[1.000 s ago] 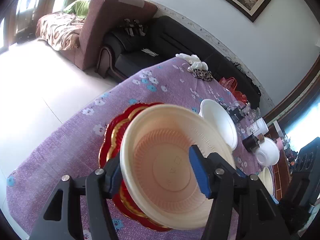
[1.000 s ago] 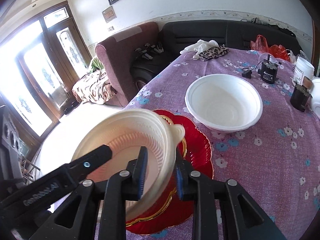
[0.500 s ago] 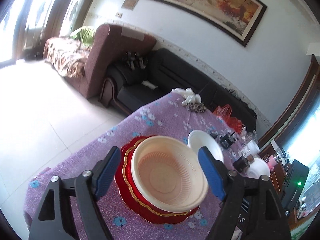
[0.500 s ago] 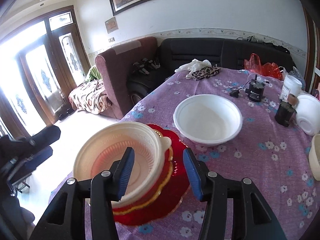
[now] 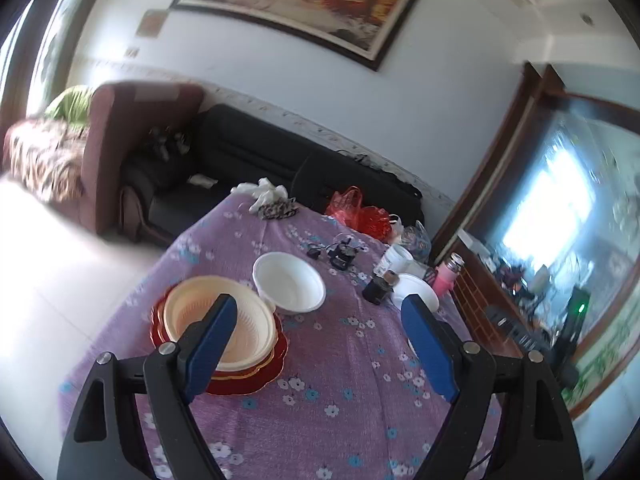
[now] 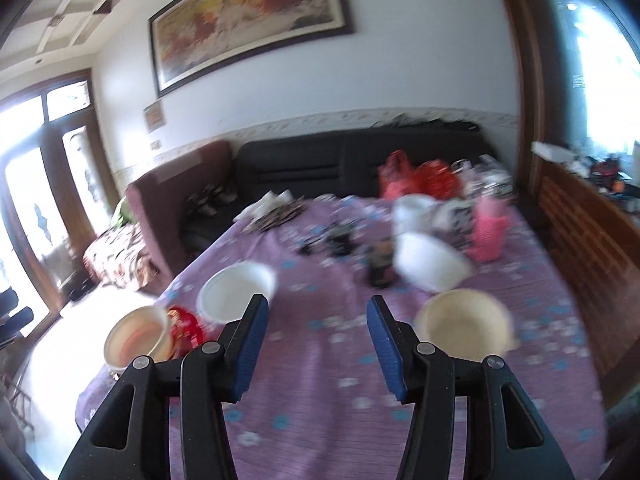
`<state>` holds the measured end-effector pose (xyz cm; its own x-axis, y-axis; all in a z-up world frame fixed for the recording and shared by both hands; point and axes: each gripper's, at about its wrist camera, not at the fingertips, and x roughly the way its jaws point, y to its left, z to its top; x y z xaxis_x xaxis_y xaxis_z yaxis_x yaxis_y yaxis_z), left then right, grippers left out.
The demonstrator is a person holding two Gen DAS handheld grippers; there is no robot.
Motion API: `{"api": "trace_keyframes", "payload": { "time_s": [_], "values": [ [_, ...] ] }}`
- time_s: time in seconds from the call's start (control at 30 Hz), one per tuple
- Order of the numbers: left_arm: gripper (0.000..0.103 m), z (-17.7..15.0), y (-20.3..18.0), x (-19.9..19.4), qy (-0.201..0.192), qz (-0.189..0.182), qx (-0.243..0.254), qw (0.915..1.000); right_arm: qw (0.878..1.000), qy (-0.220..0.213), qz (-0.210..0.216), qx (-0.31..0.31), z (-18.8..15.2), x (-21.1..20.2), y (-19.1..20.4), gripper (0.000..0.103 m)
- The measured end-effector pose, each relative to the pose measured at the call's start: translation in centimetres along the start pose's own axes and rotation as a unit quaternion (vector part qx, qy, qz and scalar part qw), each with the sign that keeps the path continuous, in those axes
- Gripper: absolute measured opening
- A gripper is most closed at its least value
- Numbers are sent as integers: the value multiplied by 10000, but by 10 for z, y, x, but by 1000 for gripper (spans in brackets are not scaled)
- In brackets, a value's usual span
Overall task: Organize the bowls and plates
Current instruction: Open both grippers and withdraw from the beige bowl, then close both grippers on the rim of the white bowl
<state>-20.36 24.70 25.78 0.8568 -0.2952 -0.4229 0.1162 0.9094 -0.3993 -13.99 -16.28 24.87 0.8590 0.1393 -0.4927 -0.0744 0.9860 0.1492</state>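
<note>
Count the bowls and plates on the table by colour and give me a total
Cream bowls: 2, one on the red plate, one near the right gripper
White bowls: 2, one upright, one by the pink bottle
Red plates: 1
Total: 5

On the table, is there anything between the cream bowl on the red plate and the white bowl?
Nothing: in the left wrist view, the cream bowl on the red plate nearly meets the white bowl.

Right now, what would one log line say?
left gripper: open, empty | right gripper: open, empty | cream bowl: on red plate | white bowl: beside, loose
</note>
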Motion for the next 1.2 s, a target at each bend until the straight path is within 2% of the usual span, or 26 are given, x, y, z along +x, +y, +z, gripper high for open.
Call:
{"api": "trace_keyframes", "payload": {
  "time_s": [0.13,0.2,0.23,0.33,0.43,0.5,0.57,0.63,0.7,0.77,0.87,0.9,0.97,1.0,1.07,1.2],
  "values": [
    [84,43,-39,-41,-152,34,714,9973,9946,-750,-706,92,66,-87,-48,55],
    [86,76,-57,-61,-237,-1,884,9958,9868,-1136,-1141,-195,106,-131,-49,55],
    [90,91,-63,-66,-229,-3,901,9957,9823,-1273,-1343,-301,129,-152,-48,55],
    [92,148,-80,-70,-139,149,873,9960,9714,-1592,-1740,-290,196,-202,-46,57],
    [92,201,-94,-61,-174,588,969,9934,9544,-1935,-2263,-227,261,-236,-37,65],
    [101,222,-97,-50,-266,884,1076,9899,9409,-2113,-2630,-288,295,-242,-27,78],
    [103,230,-93,-26,-299,1077,1151,9870,9460,-2017,-2523,-268,312,-226,-18,86],
    [103,226,-79,12,-65,1116,1050,9882,9632,-1752,-2032,-138,307,-191,-12,86],
    [103,209,-55,61,401,994,768,9913,9777,-1292,-1639,-243,289,-136,-4,86],
    [103,181,-26,113,862,947,448,9907,9880,-686,-1311,-452,257,-67,7,86],
    [102,143,8,180,1382,1068,272,9843,9957,174,-730,-542,198,20,21,84],
    [100,130,20,204,1566,1105,202,9812,9964,534,-444,-481,176,55,27,76],
    [74,109,40,242,1935,1115,24,9747,9941,1046,-4,-295,138,101,28,67],
    [64,98,49,263,2175,1073,-78,9701,9921,1234,161,-150,121,123,28,65],
    [62,78,64,301,2581,1048,-313,9599,9842,1689,493,215,92,172,31,63],
    [62,58,79,343,2883,1188,-557,9485,9639,2345,968,815,40,246,40,53]
  ]
}}
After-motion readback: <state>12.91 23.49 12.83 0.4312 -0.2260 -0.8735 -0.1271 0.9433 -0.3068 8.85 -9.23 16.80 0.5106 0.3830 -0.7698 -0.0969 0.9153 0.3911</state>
